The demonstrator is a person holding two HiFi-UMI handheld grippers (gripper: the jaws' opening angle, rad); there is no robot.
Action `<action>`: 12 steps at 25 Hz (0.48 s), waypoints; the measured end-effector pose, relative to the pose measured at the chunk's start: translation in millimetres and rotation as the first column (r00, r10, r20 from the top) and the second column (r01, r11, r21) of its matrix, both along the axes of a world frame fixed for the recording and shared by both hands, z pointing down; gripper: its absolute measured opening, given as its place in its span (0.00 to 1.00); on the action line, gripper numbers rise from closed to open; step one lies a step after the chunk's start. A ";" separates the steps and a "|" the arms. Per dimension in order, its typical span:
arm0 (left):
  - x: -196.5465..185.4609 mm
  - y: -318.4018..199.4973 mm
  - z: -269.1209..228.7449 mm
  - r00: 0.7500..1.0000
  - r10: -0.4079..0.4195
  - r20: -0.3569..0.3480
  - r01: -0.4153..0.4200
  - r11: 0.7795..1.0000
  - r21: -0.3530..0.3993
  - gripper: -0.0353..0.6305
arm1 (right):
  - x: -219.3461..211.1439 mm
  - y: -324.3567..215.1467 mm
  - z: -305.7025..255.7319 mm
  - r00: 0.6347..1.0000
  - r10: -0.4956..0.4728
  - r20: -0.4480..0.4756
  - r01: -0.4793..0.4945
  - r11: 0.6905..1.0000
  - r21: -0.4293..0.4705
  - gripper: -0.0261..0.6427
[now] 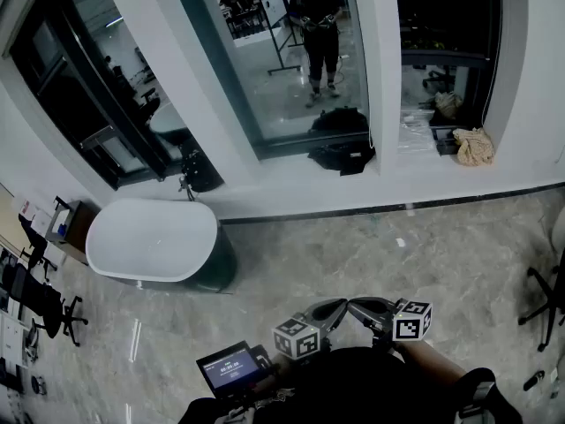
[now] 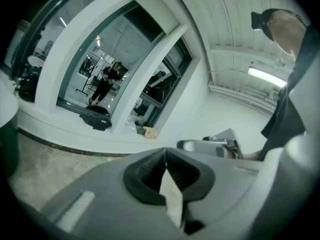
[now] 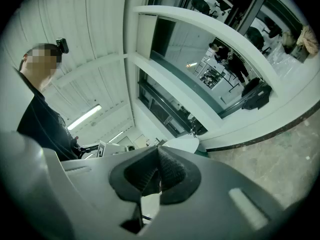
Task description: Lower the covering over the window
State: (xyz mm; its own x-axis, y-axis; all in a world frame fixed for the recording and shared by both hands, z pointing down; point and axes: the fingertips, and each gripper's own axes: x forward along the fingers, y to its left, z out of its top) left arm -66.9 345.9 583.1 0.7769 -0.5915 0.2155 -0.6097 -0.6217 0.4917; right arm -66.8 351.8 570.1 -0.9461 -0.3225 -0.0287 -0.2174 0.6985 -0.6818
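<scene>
The tall window with white frames stands across the stone floor, and its glass mirrors a person. In the left gripper view a pale panel sits at the window's top; I cannot tell whether it is the covering. Both grippers hang close to my body, far from the window. My left gripper is shut, its ridged pads meeting with nothing between them. My right gripper is shut too and holds nothing, tip to tip with the left one. In the right gripper view the window curves above the closed jaws.
A white bathtub stands at the left near the wall. A black bag and a beige bundle lie on the sill. Office chairs stand at the right edge and far left. A small screen sits by my waist.
</scene>
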 end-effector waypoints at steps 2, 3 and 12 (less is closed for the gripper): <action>-2.5 1.6 0.2 1.000 -0.001 -0.002 0.001 1.000 0.001 0.06 | -2.5 1.7 0.4 1.000 -0.003 0.000 0.003 1.000 0.003 0.05; -3.6 2.2 0.3 1.000 -0.001 -0.003 0.001 1.000 0.001 0.06 | -3.7 2.2 0.6 1.000 -0.004 0.002 0.004 1.000 0.005 0.05; -12.6 3.1 -3.3 1.000 -0.010 -0.010 0.011 1.000 0.007 0.06 | -12.8 3.4 -2.3 1.000 -0.014 0.002 0.014 1.000 0.015 0.05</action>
